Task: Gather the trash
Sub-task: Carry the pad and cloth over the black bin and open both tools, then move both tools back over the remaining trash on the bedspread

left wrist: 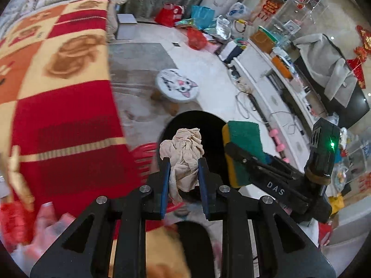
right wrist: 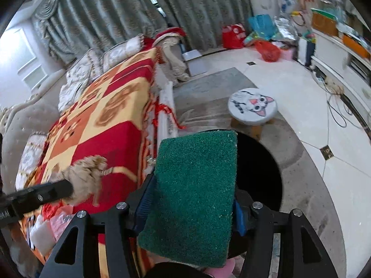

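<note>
While the left hand-held gripper [left wrist: 184, 162] pinches crumpled tissue [left wrist: 184, 155] (beige) — right hand-held gripper [right wrist: 190, 199] clamps sponge [right wrist: 194, 192].

The crumpled tissue [left wrist: 184, 156] at 6 o'clock looks like soft, matt beige paper. The sponge [right wrist: 193, 194] has a rough green scouring face over yellow foam. The blanket [right wrist: 99, 125] at 9 o'clock is fuzzy woven cloth; the floor tiles [right wrist: 324, 115] look glossy.

Beige rag [left wrist: 184, 156]; green-yellow sponge [left wrist: 243, 148]; red-orange checked blanket [right wrist: 104, 106]
</note>
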Demonstrator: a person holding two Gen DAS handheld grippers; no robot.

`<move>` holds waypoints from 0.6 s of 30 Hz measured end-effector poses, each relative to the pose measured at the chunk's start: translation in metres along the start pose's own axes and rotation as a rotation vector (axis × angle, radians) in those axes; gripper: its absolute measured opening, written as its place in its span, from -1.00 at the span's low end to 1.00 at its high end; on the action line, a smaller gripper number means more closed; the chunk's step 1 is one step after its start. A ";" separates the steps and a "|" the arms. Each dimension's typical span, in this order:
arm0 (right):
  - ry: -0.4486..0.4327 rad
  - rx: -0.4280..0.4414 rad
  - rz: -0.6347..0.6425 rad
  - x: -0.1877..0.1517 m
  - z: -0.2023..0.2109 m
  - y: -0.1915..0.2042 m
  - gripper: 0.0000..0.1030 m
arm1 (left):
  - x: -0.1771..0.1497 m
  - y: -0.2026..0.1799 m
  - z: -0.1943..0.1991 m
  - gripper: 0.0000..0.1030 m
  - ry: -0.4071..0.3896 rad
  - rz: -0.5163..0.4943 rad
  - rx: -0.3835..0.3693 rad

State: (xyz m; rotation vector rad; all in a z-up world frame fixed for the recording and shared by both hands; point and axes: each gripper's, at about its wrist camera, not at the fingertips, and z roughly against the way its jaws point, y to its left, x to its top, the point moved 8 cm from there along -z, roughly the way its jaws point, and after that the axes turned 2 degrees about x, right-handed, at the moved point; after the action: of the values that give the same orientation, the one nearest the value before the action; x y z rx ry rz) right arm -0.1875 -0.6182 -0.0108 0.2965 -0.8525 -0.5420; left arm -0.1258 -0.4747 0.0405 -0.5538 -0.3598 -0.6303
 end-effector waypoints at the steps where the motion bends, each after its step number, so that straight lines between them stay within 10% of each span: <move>1: -0.004 0.001 -0.011 0.002 -0.001 -0.001 0.27 | 0.001 -0.003 -0.005 -0.44 -0.003 -0.002 -0.012; 4: -0.031 0.003 -0.031 0.005 0.005 -0.006 0.53 | 0.004 -0.007 -0.017 -0.01 0.012 0.030 -0.053; 18: -0.039 0.027 0.073 -0.018 0.006 0.040 0.55 | -0.021 0.033 0.031 0.00 -0.064 -0.007 0.200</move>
State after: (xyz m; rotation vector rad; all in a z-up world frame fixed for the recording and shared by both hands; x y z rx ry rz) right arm -0.1889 -0.5752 -0.0004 0.2789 -0.9058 -0.4705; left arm -0.1248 -0.4247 0.0426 -0.3818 -0.4797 -0.5761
